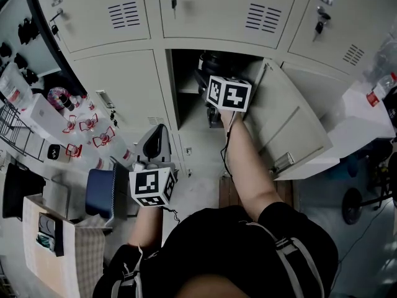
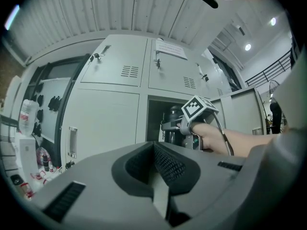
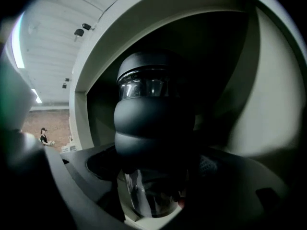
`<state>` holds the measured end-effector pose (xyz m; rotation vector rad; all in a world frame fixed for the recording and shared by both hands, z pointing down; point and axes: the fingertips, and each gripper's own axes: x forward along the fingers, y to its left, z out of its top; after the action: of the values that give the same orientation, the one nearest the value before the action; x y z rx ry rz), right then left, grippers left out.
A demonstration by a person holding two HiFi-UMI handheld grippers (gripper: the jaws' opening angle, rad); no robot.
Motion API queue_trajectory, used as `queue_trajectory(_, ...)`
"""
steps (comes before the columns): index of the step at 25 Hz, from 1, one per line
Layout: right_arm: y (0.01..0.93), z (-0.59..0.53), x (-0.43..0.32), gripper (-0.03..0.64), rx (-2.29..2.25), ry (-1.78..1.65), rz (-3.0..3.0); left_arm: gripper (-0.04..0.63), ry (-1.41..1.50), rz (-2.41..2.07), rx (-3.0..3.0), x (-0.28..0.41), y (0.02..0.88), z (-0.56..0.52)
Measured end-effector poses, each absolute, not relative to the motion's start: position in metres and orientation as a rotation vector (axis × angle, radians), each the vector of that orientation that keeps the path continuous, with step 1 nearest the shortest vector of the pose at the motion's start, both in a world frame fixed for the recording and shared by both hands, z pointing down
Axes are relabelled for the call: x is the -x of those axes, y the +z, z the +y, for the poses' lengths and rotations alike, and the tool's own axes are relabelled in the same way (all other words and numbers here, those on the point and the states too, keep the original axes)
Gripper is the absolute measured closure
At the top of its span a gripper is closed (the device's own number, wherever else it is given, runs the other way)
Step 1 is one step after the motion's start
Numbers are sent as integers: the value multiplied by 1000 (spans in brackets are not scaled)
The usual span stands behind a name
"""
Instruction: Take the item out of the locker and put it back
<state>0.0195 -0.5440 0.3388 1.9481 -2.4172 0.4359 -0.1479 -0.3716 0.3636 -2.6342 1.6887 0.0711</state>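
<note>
The locker (image 1: 186,79) stands open, its door (image 1: 291,123) swung out to the right. Inside stands a bottle (image 3: 153,128) with a black ribbed sleeve, a dark cap and a clear lower body; it also shows dark in the opening (image 2: 173,121). My right gripper (image 1: 220,82) reaches into the compartment, and in its own view the right gripper (image 3: 153,176) has its jaws closed round the bottle's clear part. My left gripper (image 1: 156,140) hangs low in front of the closed locker to the left; the left gripper (image 2: 160,176) is shut with nothing in it.
Closed locker doors (image 1: 118,85) surround the open one, some with keys (image 1: 319,25). At the left a table (image 1: 43,113) carries boxes and small bottles, with a blue seat (image 1: 100,192) below it. A white table (image 1: 366,120) stands at the right.
</note>
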Motion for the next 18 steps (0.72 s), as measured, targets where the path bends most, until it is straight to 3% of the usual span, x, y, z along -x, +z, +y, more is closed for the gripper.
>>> queue_trajectory(18, 364, -414, 9, 193, -1691, 297, -2588, 582, 73, 1786, 2578, 133, 368, -324)
